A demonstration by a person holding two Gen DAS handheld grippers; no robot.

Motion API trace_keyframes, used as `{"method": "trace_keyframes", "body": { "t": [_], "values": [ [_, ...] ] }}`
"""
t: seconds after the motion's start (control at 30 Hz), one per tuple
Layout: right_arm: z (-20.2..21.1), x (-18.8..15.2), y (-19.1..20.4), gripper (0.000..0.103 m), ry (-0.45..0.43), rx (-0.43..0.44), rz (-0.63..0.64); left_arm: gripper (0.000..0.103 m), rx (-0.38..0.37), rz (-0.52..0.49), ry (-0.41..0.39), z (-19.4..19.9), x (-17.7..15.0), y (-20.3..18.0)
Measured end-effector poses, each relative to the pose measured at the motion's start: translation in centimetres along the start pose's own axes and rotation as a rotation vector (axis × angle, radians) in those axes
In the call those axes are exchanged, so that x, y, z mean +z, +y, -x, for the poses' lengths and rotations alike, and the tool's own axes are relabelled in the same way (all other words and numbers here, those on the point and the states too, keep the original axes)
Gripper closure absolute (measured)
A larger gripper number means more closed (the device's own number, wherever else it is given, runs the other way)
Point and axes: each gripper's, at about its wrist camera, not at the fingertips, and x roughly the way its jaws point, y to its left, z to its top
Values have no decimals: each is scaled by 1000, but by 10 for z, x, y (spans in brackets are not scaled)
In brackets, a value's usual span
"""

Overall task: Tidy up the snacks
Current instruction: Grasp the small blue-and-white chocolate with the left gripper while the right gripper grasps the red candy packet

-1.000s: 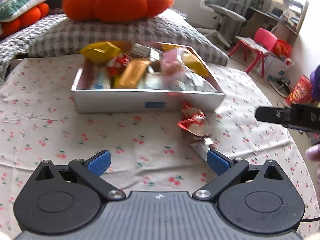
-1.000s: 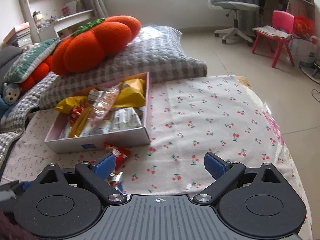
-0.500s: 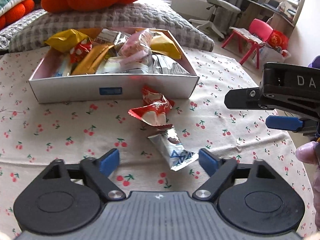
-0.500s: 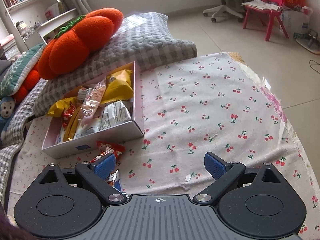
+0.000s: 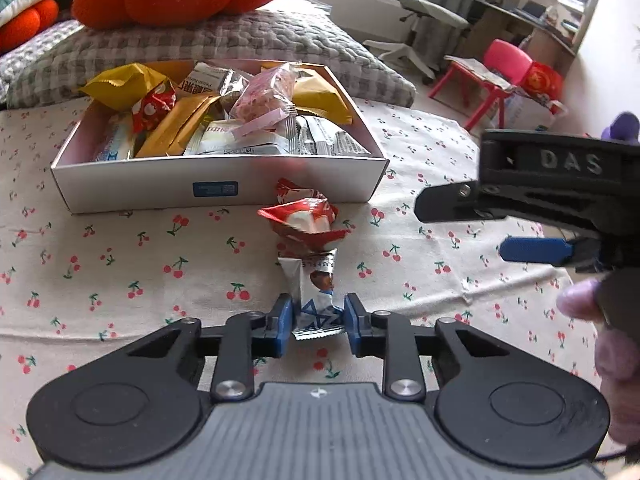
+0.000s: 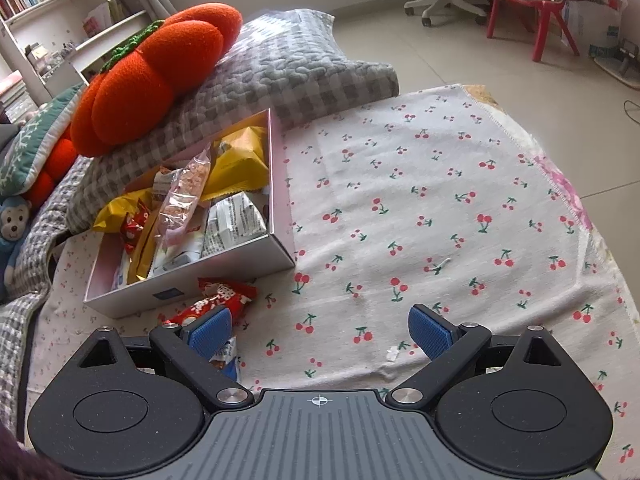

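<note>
Left gripper [image 5: 319,322]: jaws closing, blue pads now hard against both sides of the silver-and-blue wrapper [image 5: 316,294], near end of packet between them; a second ago spread wide with that packet only beside the right-hand pad, half a second ago packet lying loose between open pads. Wrapper flat on the cherry-print cloth [image 5: 120,264], far end touching the red snack packet [image 5: 304,222]

Red snack packet just in front of the white box [image 5: 220,184], against its near wall; same spot as before, seen closer. Box crammed with snacks: yellow bags, gold bar, pink-speckled clear pack, white sachets. Contents unchanged from earlier frames

Right gripper [image 6: 320,332]: jaws wide apart, nothing between them, only cloth below; same spread as a second ago. In the left view, now looming larger at the right edge than before, held over the cloth, clear of both loose packets. In its own view, silver-and-blue wrapper partly hidden behind the left-hand pad

Purple-gloved hand [image 5: 608,332] at right edge of left view, on the right gripper's handle

Orange pumpkin cushion [image 6: 160,76] on grey checked pillow [image 6: 288,68] behind the box, as earlier
</note>
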Motion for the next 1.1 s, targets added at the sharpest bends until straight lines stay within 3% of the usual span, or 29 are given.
{"method": "trace_keyframes", "body": {
  "t": [0.17, 0.7, 1.1],
  "values": [
    [-7, -1, 8, 6, 20, 2, 2, 81, -4, -8, -1, 6, 0, 11],
    [-37, -9, 47, 6, 79, 33, 31, 81, 84, 36, -23, 23, 2, 66],
    [-56, -11, 71, 8, 78, 17, 34, 80, 108, 52, -22, 28, 4, 83]
  ]
}}
